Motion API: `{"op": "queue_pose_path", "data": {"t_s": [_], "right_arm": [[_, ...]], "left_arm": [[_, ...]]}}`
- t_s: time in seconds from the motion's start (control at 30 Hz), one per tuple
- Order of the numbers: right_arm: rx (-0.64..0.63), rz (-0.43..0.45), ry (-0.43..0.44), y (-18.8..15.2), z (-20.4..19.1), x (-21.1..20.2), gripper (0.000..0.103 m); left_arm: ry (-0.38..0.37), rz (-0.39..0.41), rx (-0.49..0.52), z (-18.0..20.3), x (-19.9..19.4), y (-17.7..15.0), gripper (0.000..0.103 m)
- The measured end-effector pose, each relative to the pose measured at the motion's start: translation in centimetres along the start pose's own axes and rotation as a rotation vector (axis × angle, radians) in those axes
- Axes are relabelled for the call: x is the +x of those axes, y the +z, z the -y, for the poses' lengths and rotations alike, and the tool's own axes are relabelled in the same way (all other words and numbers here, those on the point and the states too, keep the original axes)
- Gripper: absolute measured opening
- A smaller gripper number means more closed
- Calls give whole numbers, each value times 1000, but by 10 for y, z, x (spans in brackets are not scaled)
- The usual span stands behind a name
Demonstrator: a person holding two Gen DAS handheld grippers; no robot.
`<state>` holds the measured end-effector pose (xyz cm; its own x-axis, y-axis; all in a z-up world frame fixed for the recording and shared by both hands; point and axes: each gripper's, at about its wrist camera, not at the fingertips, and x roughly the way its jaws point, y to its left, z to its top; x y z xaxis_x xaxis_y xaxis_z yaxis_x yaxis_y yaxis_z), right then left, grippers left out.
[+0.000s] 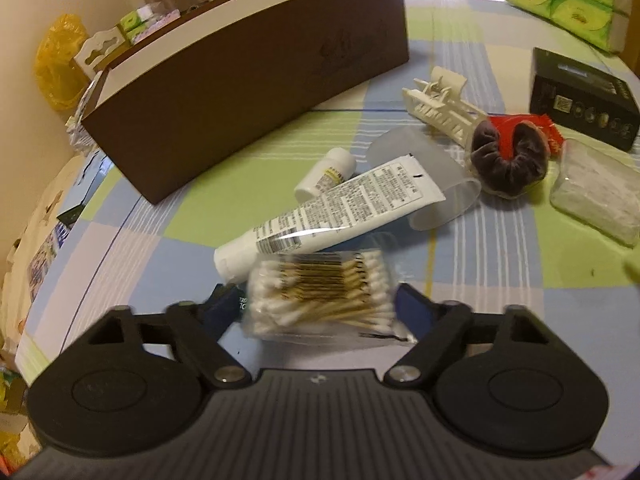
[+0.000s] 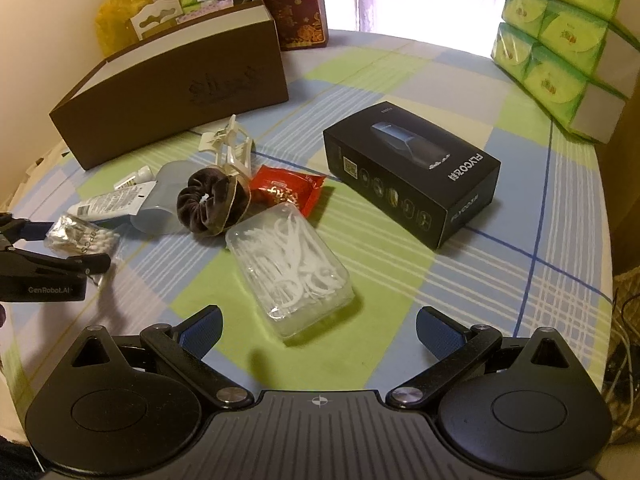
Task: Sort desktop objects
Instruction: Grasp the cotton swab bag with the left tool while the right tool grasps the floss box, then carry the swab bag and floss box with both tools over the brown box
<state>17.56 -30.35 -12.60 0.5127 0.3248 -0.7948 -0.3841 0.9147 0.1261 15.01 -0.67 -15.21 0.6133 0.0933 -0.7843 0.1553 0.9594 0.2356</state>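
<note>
I am seeing the left gripper (image 1: 320, 300) closing its blue pads on a clear bag of cotton swabs (image 1: 320, 296), one pad at each end; the right wrist view shows the bag (image 2: 82, 236) sitting between those fingers, just above the checked tablecloth (image 2: 400, 280). A white tube (image 1: 328, 208) is lying just beyond the bag, its far end resting on a frosted cup (image 1: 432, 176) tipped on its side. A small white bottle (image 1: 326, 172) is lying beside the tube, and the brown box (image 1: 240, 80) is standing behind them.

The right gripper (image 2: 318, 330) is hanging wide apart and holding nothing, with a clear box of floss picks (image 2: 292, 268) lying just ahead of its fingers. Beyond that a brown scrunchie (image 2: 212, 204) is touching a red packet (image 2: 288, 192) and a white clip (image 2: 232, 148). A black carton (image 2: 412, 172) is lying to the right.
</note>
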Motion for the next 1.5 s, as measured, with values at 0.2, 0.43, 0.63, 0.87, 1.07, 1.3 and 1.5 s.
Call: {"op": "queue_pose_path", "data": {"t_s": [0.2, 0.43, 0.63, 0.87, 1.07, 1.3, 1.5], "right_arm": [[-42, 12, 10, 4, -6, 2, 101], [-95, 28, 16, 10, -12, 10, 101], [-155, 28, 20, 17, -17, 25, 82], [-176, 17, 22, 19, -20, 39, 65], [-198, 16, 4, 9, -27, 33, 55], [-152, -57, 16, -2, -34, 16, 54], [-115, -48, 47, -4, -44, -8, 53]], "left_arm": [[-23, 10, 34, -2, -7, 0, 66], [-54, 14, -30, -21, -24, 0, 65], [-51, 33, -75, -35, -37, 1, 65], [-61, 42, -89, -38, -48, -2, 65], [-73, 38, -97, -38, -54, -8, 65], [-98, 48, -84, -35, -62, -9, 65], [-123, 67, -66, -37, -73, -5, 65]]}}
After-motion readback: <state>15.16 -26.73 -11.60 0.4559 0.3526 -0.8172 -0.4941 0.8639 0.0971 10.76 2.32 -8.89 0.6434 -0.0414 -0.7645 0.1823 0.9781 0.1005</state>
